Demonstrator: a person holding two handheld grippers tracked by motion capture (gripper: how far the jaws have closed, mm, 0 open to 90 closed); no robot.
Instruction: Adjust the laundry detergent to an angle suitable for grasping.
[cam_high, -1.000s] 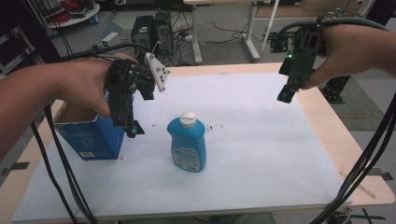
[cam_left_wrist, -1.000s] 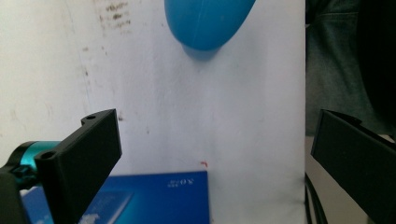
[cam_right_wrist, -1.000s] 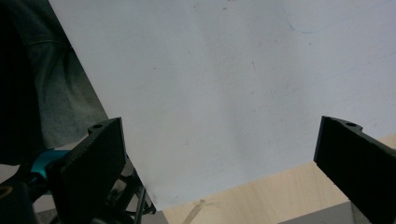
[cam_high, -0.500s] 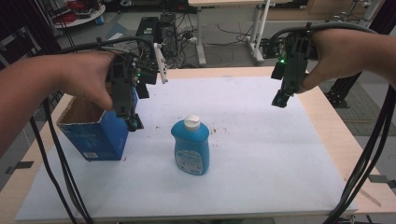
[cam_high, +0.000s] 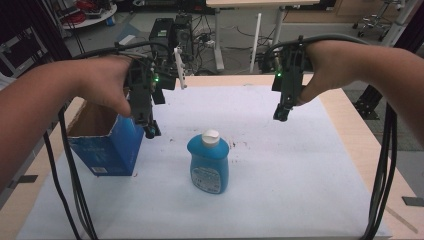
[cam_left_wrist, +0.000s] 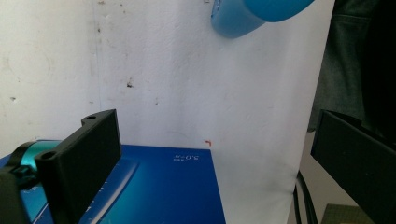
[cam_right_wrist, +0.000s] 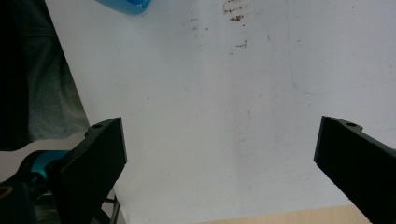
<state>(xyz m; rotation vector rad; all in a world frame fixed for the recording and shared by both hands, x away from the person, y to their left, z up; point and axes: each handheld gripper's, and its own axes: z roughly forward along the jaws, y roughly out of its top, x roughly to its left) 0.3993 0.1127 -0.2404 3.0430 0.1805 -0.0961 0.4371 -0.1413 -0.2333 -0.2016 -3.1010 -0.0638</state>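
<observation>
The blue bottle with a white cap stands upright on the white mat, near the centre of the high view. The open blue carton stands at the bottle's 9 o'clock, apart from it, near the mat's left edge.

The left gripper hangs over the carton's right rim, at the bottle's 10 o'clock, pointing down. In the left gripper view its jaws stand wide apart with nothing between them; the carton's blue face lies below them and the bottle's body shows at 12 o'clock.

The right gripper hangs above the mat at the bottle's 2 o'clock, well apart from it, pointing down. In the right gripper view its jaws are spread wide and hold nothing; bare stained mat lies between them, and a corner of the bottle shows at 11 o'clock.
</observation>
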